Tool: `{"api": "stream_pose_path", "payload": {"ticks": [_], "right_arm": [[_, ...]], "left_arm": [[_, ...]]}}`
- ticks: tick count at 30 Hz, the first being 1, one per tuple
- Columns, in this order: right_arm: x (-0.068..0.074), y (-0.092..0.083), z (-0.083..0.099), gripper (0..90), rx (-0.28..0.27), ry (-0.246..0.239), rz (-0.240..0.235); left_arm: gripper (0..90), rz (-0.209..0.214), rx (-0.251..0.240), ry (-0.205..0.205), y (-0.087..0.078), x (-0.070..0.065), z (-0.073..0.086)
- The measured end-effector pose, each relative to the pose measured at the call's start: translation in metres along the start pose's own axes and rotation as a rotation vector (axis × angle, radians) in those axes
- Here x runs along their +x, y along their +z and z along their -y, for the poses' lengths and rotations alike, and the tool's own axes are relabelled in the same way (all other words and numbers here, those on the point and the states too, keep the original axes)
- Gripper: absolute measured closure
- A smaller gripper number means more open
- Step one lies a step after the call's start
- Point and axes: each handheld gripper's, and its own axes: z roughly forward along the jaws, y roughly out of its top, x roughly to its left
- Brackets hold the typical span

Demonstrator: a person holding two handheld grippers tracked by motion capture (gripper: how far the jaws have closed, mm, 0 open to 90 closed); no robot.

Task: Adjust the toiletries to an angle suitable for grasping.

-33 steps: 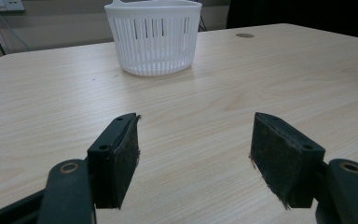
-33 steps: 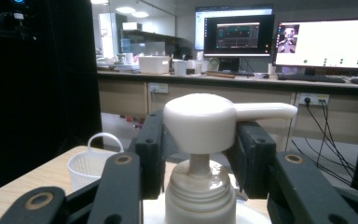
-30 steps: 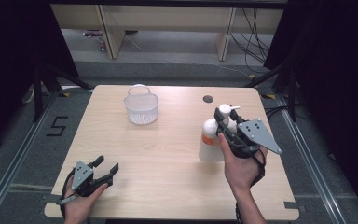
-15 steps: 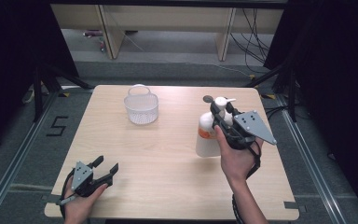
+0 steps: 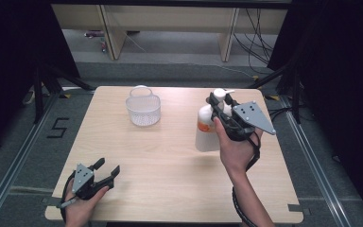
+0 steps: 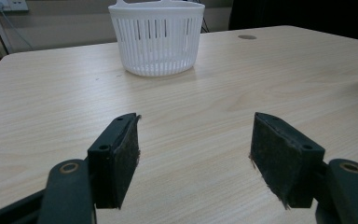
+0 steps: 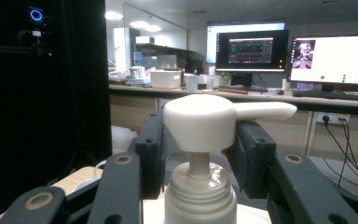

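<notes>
A person sits at a light wooden table [image 5: 170,161] with a two-jaw gripper in each hand. The right gripper [image 5: 221,109], seen in the high view on the right half of the table, is clamped around a white pump bottle [image 5: 207,127] with an orange label. Its jaws stand partly open, as wide as the bottle's upper part, and press against it from both sides just below the pump head. The bottle stands upright, its base at or just above the tabletop; which of the two cannot be told. In the right gripper view the pump head [image 7: 214,120] sits upright between the two black jaws, its spout pointing to the right of that view, with the ribbed collar [image 7: 200,193] of the bottle neck below it and the gripper [image 7: 200,158] closing in on either side. The left gripper [image 5: 108,171] rests low at the near left corner of the table, released, its jaws spread wide with nothing between them. In the left gripper view the two black pads [image 6: 126,154] stand well apart over bare wood. A white slotted plastic basket [image 5: 143,106] stands upright at the far middle of the table, well apart from both grippers and from the bottle.
</notes>
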Motion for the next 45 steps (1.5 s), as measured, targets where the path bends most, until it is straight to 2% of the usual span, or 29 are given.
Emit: {"api": "stream_pose_path", "payload": {"ticks": [2,4,6,7,11,12,13,14,16,17,20,21,24,25,30,36,41,42,43,45], "right_arm": [[0.000,0.004,-0.001,60.0,-0.004,-0.004,-0.009],[-0.001,0.007,0.000,60.0,-0.007,-0.007,-0.004],[0.001,0.011,0.001,60.0,-0.009,0.020,-0.011],[0.000,0.013,0.001,60.0,-0.007,0.003,-0.012],[0.002,0.020,0.003,60.0,-0.001,0.003,-0.016],[0.001,0.022,0.003,60.0,-0.015,-0.010,-0.014],[0.002,0.024,0.003,60.0,-0.007,0.001,-0.017],[0.001,0.026,0.003,60.0,-0.009,-0.013,-0.013],[0.002,0.029,0.003,60.0,-0.018,-0.001,-0.018],[0.001,0.031,0.002,60.0,-0.019,-0.015,-0.020],[0.004,0.037,0.001,60.0,-0.024,0.002,-0.025],[0.005,0.039,0.001,60.0,-0.030,-0.007,-0.027],[0.007,0.043,0.000,60.0,-0.026,-0.010,-0.031],[0.010,0.045,0.000,60.0,-0.031,0.010,-0.042],[0.012,0.052,-0.002,60.0,-0.037,-0.019,-0.041],[0.017,0.061,-0.003,60.0,-0.041,-0.013,-0.052],[0.021,0.068,-0.005,60.0,-0.071,-0.009,-0.060],[0.021,0.068,-0.005,60.0,-0.070,-0.026,-0.054],[0.022,0.069,-0.006,60.0,-0.068,-0.018,-0.060],[0.022,0.072,-0.007,60.0,-0.073,-0.032,-0.059]], "left_arm": [[31.8,-0.008,-0.002,-0.001,0.000,0.000,0.000],[31.7,0.000,-0.002,-0.001,0.000,0.000,0.000],[31.7,0.000,0.000,-0.003,-0.001,0.000,0.000],[31.8,-0.001,0.001,-0.004,-0.001,0.000,0.000],[31.8,-0.007,0.011,-0.006,-0.002,0.000,0.000],[31.8,-0.007,0.010,-0.008,-0.002,0.000,0.000],[31.7,-0.008,0.011,-0.008,-0.002,0.000,0.000],[31.8,-0.008,0.010,-0.009,-0.003,0.000,0.000],[31.7,-0.008,0.011,-0.010,-0.003,0.000,0.000],[31.8,-0.008,0.011,-0.009,-0.003,0.000,0.000],[31.8,-0.007,0.008,-0.010,-0.003,0.000,0.000],[31.8,0.000,-0.005,-0.013,-0.001,0.001,0.001],[31.8,-0.007,0.006,-0.013,-0.003,0.001,0.000],[31.8,-0.007,0.006,-0.013,-0.003,0.001,0.000],[31.8,-0.006,0.006,-0.013,-0.003,0.001,0.000],[31.8,-0.007,0.008,-0.013,-0.003,0.001,0.000],[31.8,-0.007,0.007,-0.013,-0.003,0.001,0.000],[31.8,-0.007,0.006,-0.014,-0.003,0.001,0.000],[31.8,-0.007,0.006,-0.015,-0.003,0.001,0.000],[31.8,-0.007,0.007,-0.015,-0.003,0.001,0.000]]}}
